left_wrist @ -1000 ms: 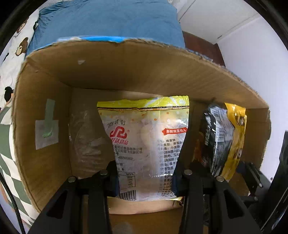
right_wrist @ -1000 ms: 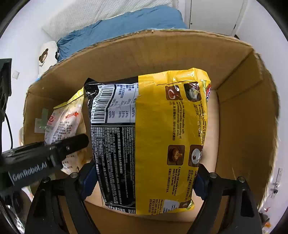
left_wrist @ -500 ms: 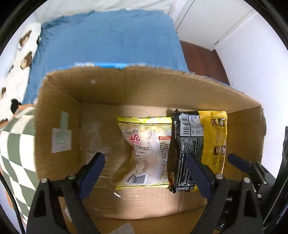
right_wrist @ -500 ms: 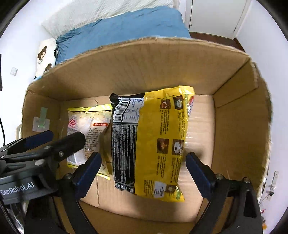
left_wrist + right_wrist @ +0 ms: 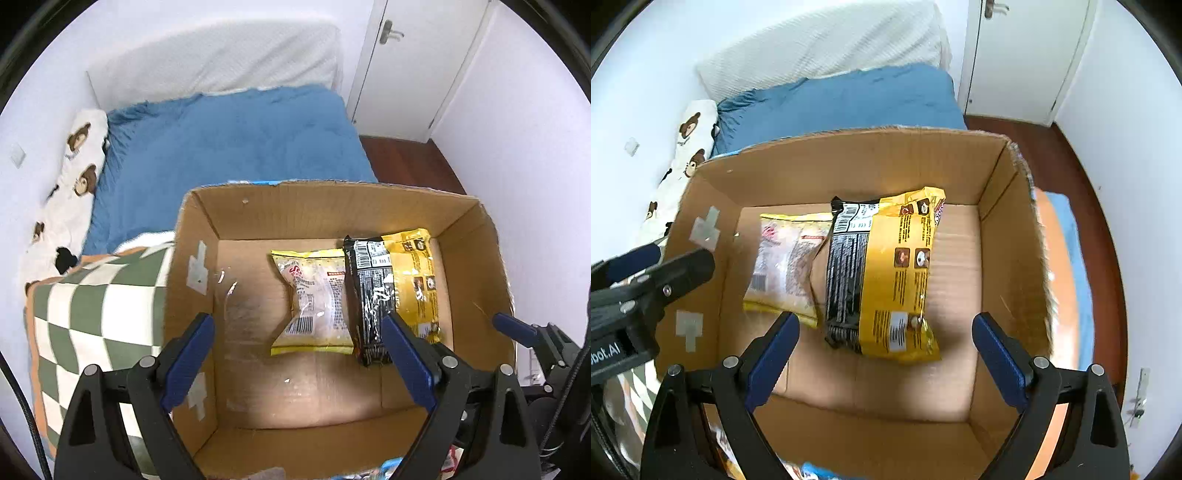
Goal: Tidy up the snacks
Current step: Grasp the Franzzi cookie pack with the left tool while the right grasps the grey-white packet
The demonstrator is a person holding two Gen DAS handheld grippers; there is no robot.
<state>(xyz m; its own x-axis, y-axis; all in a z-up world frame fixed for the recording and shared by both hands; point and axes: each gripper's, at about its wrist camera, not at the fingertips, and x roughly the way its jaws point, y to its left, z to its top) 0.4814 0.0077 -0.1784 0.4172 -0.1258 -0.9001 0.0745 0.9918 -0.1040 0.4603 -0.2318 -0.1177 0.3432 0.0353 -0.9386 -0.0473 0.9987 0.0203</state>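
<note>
An open cardboard box holds two snack packs lying flat side by side. A clear pack with yellow edges lies on the left. A black and yellow pack lies on the right, overlapping the first pack's edge. My left gripper is open and empty above the box's near side. My right gripper is open and empty above the box. The left gripper also shows at the left in the right wrist view.
The box sits by a bed with a blue cover, a bear-print pillow and a green checked blanket. A white door and dark wood floor lie behind. An orange surface is right of the box.
Both grippers let go of their packs, opened wide and rose up out of the box. The two packs now lie flat on the box floor.
</note>
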